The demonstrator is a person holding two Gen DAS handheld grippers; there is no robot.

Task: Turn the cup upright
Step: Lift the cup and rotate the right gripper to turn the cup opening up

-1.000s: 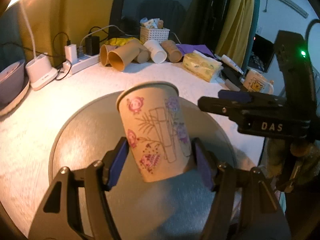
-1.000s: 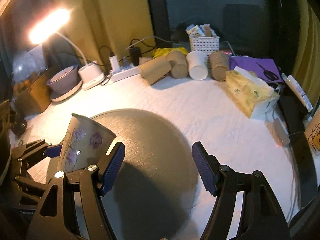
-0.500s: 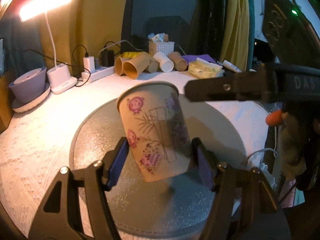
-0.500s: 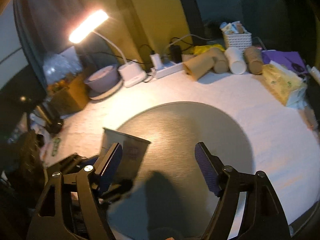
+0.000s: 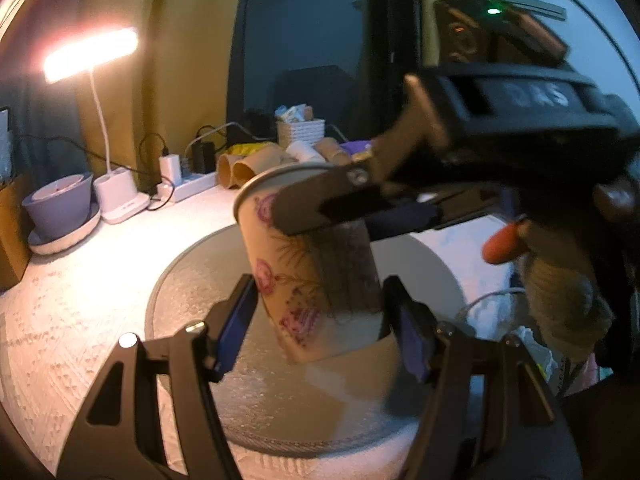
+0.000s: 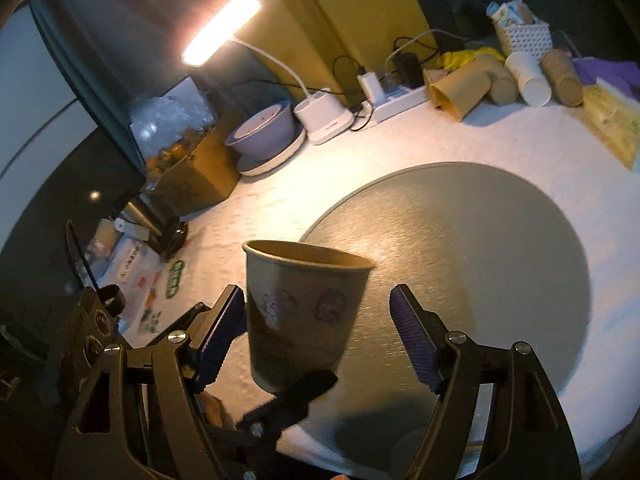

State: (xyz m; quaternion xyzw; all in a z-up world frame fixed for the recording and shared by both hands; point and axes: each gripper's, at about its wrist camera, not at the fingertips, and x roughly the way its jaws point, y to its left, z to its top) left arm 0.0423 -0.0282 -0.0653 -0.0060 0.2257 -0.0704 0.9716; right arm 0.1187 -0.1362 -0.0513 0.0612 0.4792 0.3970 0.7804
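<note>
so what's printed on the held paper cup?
Pink flowers and bamboo sketch on tan paper cup; clearest in left wrist view.

You see a tan cup [image 5: 308,280] printed with pink flowers, blue pads [image 5: 234,332] on the black left tool [image 5: 320,332], and a grey mat [image 6: 472,240].

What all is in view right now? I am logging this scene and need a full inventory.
Printed paper cup: one, tan with pink pictures, mouth up, held above the mat.
Round mat: one, grey, centre of the table.
Table cover: one, white, textured.
Lying paper cups: several, brown and white, far edge.
Basket: one, white, behind those cups.
Desk lamp: one, white, lit, far left.
Power strip: one, white, beside the lamp base.
Bowl: one, purple, on a white plate.
Tissue pack: one, yellow, right edge.
Left gripper: black, blue pads, shut on the cup's base.
Right gripper: black, blue pads, open around the cup.
</note>
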